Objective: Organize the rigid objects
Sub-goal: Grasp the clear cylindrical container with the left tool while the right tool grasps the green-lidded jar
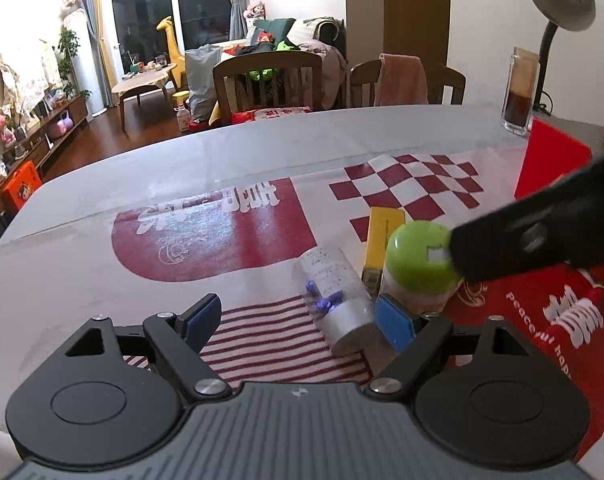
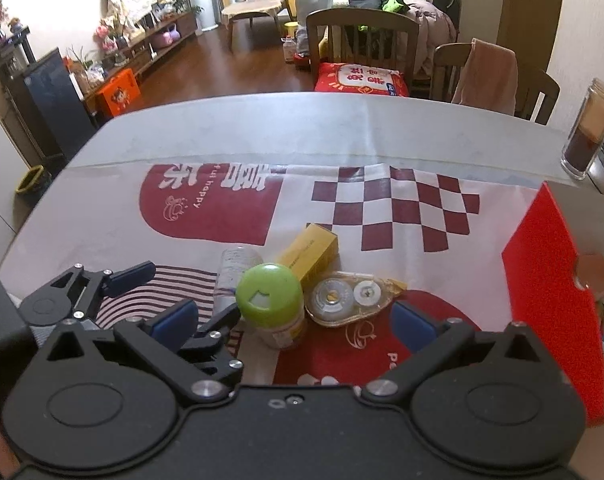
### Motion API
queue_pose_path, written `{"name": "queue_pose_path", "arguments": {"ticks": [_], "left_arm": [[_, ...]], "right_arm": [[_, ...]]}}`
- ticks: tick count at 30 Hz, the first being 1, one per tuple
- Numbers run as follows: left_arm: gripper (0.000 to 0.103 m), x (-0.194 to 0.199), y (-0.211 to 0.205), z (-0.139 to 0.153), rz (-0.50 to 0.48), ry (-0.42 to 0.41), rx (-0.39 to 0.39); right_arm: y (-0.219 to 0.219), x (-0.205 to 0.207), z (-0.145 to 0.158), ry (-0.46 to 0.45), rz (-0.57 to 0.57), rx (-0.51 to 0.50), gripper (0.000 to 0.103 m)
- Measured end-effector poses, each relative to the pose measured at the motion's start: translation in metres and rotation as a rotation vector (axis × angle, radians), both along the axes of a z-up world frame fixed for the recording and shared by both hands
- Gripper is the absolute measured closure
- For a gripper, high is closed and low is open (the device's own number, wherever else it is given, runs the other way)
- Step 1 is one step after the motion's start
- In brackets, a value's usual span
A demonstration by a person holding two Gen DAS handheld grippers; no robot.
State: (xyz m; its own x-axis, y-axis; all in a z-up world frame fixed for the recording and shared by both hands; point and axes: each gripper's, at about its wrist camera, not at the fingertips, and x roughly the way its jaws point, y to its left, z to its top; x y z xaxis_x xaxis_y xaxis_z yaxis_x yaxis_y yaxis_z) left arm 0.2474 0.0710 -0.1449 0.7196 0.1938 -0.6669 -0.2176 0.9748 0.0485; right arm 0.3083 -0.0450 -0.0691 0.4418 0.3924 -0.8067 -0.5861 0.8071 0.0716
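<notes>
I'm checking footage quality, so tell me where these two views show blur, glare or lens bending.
Left wrist view: the right gripper is a smeared dark shape at the right edge; glare whitens the red patch on the tablecloth; the table's far edge bows. Right wrist view: the green-capped bottle and tape dispenser read fairly sharp; black corners, curved table edge.

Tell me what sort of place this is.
Most likely a home's dining area opening onto a living room: a dining table with wooden chairs, a coffee table and a cluttered sofa behind.

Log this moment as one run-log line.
phase: approach | left gripper: open, by clear bottle | right gripper: open, by green-capped bottle | held: nothing
</notes>
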Motion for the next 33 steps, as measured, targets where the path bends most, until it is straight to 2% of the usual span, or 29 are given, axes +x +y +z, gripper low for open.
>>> {"name": "queue_pose_path", "arguments": {"ticks": [6,11,15,22,23,24,25,27,30,32,33], "left_arm": [[0.019,0.013,0.0,-0.003,0.006,0.002,-0.012],[0.018,0.022,0.007,-0.011,0.02,0.013,-0.061],[0.018,0.031,0.004,-0.016,0.021,0.026,-0.056],[0.019,0.038,0.012,-0.026,0.022,0.043,-0.122],[0.021,0.038,0.014,-0.027,0.02,0.042,-0.127],[0.023,0.038,0.015,-0.027,0.016,0.042,-0.136],[0.029,0.039,0.017,-0.028,0.013,0.044,-0.151],[0.037,0.04,0.022,-0.031,0.01,0.058,-0.187],[0.043,0.039,0.024,-0.032,0.014,0.055,-0.183],[0.053,0.039,0.025,-0.031,0.014,0.053,-0.191],[0.055,0.039,0.026,-0.031,0.01,0.055,-0.197]], "right_arm": [[0.018,0.015,-0.014,0.023,-0.041,-0.02,0.008],[0.029,0.025,-0.026,0.03,-0.085,-0.058,0.019],[0.036,0.025,-0.037,0.03,-0.087,-0.102,0.027],[0.039,0.027,-0.04,0.044,-0.091,-0.092,0.04],[0.039,0.027,-0.039,0.041,-0.091,-0.088,0.043],[0.039,0.026,-0.038,0.038,-0.094,-0.087,0.052],[0.038,0.027,-0.038,0.042,-0.099,-0.086,0.056],[0.034,0.028,-0.038,0.068,-0.111,-0.068,0.058],[0.031,0.026,-0.038,0.072,-0.115,-0.062,0.058],[0.029,0.025,-0.038,0.073,-0.116,-0.059,0.058],[0.027,0.024,-0.037,0.069,-0.12,-0.056,0.058]]}}
